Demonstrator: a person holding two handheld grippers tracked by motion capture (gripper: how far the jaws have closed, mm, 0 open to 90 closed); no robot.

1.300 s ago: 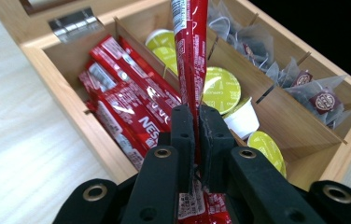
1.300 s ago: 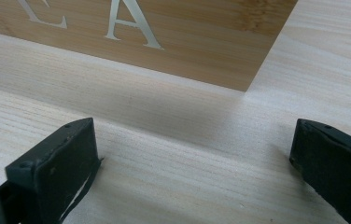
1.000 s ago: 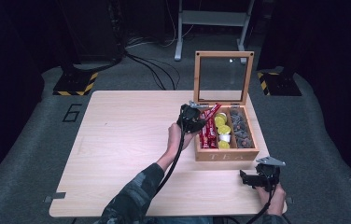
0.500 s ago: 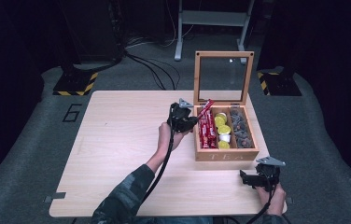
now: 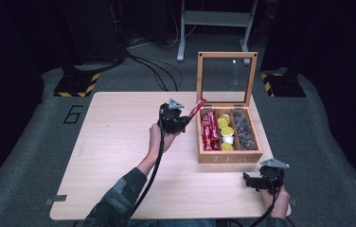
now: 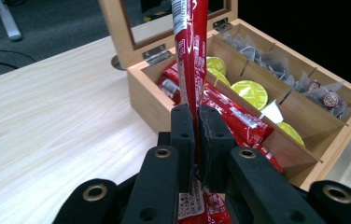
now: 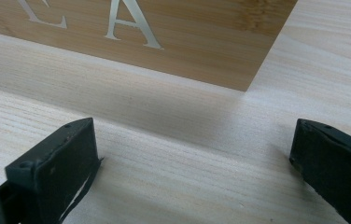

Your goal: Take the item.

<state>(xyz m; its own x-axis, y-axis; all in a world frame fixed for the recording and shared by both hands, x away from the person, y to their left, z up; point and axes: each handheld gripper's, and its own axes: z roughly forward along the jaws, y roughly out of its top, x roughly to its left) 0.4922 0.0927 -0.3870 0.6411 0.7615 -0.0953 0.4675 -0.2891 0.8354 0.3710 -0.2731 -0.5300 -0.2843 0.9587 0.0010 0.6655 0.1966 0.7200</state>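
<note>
Here the left gripper (image 5: 182, 119) pinches a red stick packet (image 6: 188, 60) w/ fingers pressed on it, long axis toward 1 o'clock, at the tea box's (image 5: 230, 156) 9 o'clock edge above the worktop (image 5: 110, 156); right gripper (image 5: 254, 180), fingers spread, idles at the box's 5 o'clock.

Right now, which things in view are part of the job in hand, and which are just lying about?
In the job:
- left gripper, shut on the red stick packet
- open wooden tea box

Lying about:
- right gripper, open, on the table
- yellow capsules
- tea bags
</note>
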